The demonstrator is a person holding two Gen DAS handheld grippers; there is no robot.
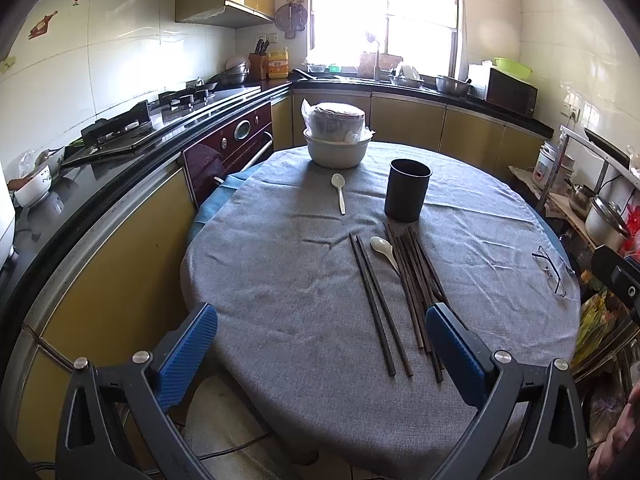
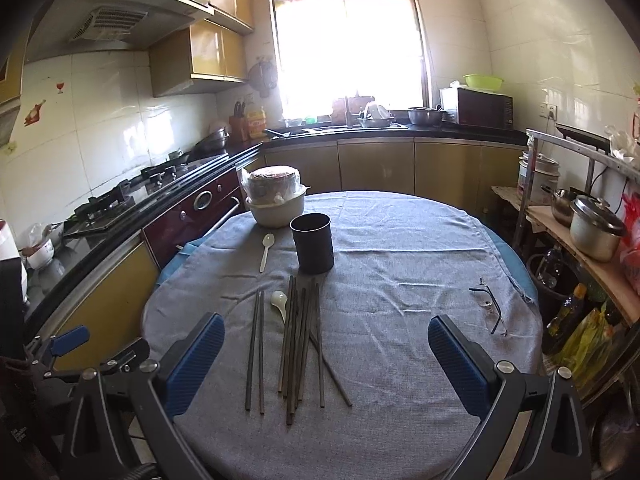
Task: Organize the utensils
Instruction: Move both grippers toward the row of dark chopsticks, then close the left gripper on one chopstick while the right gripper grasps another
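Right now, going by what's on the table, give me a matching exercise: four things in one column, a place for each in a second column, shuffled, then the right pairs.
Things:
1. cup
2. glasses
3. bowl
4. short spoon

Places:
A. far left of the table, with a wrapped stack sitting in it
B. alone near the right edge
C. between the chopstick pair and the chopstick pile
D. upright just beyond the chopstick pile

Pairs: 1-D, 2-B, 3-A, 4-C
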